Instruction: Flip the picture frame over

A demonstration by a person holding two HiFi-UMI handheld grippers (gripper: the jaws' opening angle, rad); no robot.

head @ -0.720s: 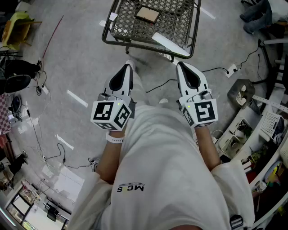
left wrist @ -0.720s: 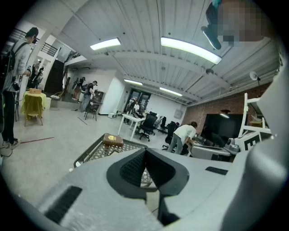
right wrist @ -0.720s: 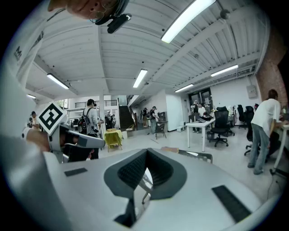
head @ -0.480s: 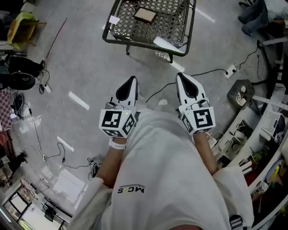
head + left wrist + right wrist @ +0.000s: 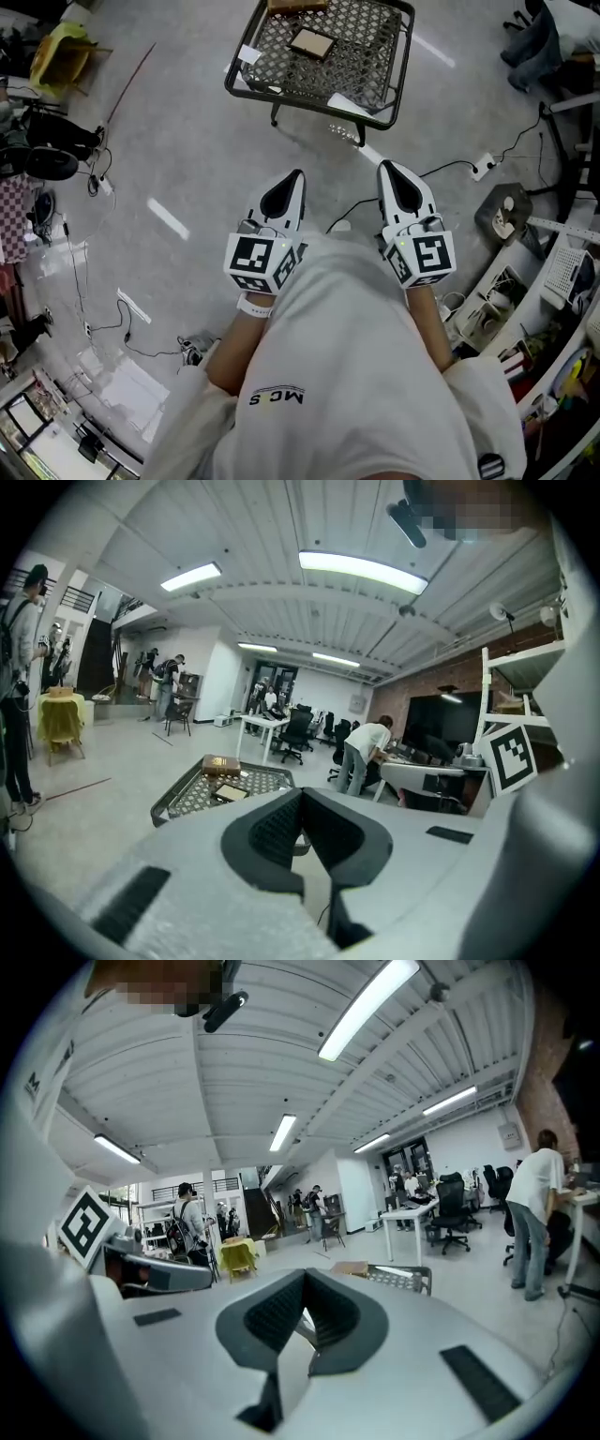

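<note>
The picture frame (image 5: 312,41) lies flat on a low black mesh table (image 5: 246,90) at the top of the head view, its light panel facing up. In the left gripper view the picture frame (image 5: 230,793) rests on the mesh just beyond the jaws. My left gripper (image 5: 295,174) and right gripper (image 5: 386,166) are held side by side in front of my torso, well short of the table. Both are shut with nothing between the jaws. The left gripper (image 5: 302,794) points at the table; the right gripper (image 5: 305,1279) points past its corner.
A brown box (image 5: 297,5) sits at the table's far edge, and white cards (image 5: 349,106) lie near the front edge. Cables and a power strip (image 5: 482,145) run over the grey floor at right. Cluttered shelves stand at right; chairs, desks and people are farther off.
The table now appears smaller and farther up the head view, with more of it showing. Both grippers sit a little lower and to the right, still shut.
</note>
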